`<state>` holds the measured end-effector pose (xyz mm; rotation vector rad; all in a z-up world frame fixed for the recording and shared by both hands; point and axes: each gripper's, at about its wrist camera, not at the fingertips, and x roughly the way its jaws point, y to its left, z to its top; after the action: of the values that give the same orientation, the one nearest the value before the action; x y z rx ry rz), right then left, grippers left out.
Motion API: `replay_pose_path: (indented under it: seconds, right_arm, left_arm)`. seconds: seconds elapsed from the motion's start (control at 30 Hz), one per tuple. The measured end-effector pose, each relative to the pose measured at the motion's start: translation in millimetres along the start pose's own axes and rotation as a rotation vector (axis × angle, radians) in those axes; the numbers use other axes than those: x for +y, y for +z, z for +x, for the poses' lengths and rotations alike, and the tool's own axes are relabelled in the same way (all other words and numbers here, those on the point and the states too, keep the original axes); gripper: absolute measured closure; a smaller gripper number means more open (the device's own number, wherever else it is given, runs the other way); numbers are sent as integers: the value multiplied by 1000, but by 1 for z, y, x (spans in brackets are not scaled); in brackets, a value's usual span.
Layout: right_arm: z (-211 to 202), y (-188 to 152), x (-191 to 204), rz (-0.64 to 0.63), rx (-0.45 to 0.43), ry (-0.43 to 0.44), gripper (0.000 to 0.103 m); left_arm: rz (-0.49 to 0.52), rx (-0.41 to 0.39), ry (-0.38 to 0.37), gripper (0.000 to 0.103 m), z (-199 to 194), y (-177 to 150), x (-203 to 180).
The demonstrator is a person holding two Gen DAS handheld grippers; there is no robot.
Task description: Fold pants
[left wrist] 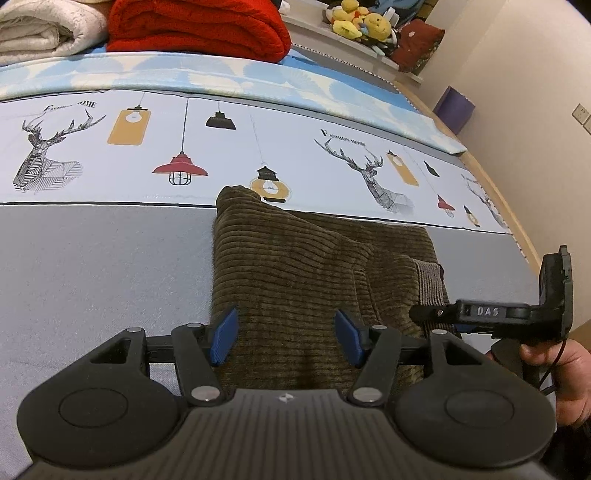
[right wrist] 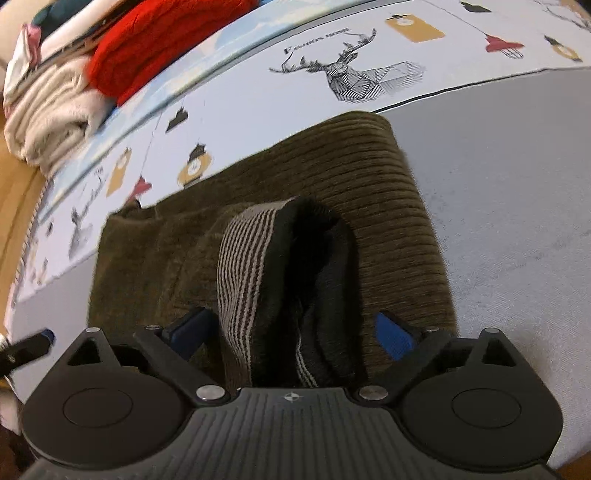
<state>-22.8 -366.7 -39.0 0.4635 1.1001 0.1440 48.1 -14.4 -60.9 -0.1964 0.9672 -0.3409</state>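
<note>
Olive-brown corduroy pants lie folded on the grey bed sheet. My left gripper hovers over their near left part, its blue pads apart and not pressing the cloth. A black finger of the other gripper reaches over the pants' right edge, held by a hand. In the right wrist view the pants fill the middle. My right gripper stands wide open. A raised fold of striped waistband with dark lining sits between its pads without touching them.
A red blanket and a cream blanket are stacked at the far side of the bed. Plush toys sit on a ledge beyond. The bed's wooden edge runs along the right, with a purple box past it.
</note>
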Motion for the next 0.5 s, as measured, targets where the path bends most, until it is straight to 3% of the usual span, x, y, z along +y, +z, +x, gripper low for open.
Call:
replay_pose_path:
  seconds: [0.03,0.1,0.13,0.27,0.4,0.47,0.5]
  right_arm:
    - [1,-1,1,-20,5,-11,9]
    - [2,-2,6,-51,-5,-20,27]
    - [0,-2,8,-56,-7,13,47]
    - [-18,-3,21,-130,-113,50,71]
    - [-75,3,20,-164,-401,208,74]
    - [-85,9,5,-113,-441,180,75]
    - [-80,14,-2,-81,-408,119,75]
  left_arm:
    - [0,0,1,39,0,0,0]
    - [0,1,5,39,0,-1,1]
    - [0,2,6,39,1,-1,1]
    - [-1,-2,17,39,1,-1,0]
    - [-17,-15,32,39,1,1,1]
    - [-14,-11,34,39,3,1,0]
    - [-10,-5,35,39,5,0,-2]
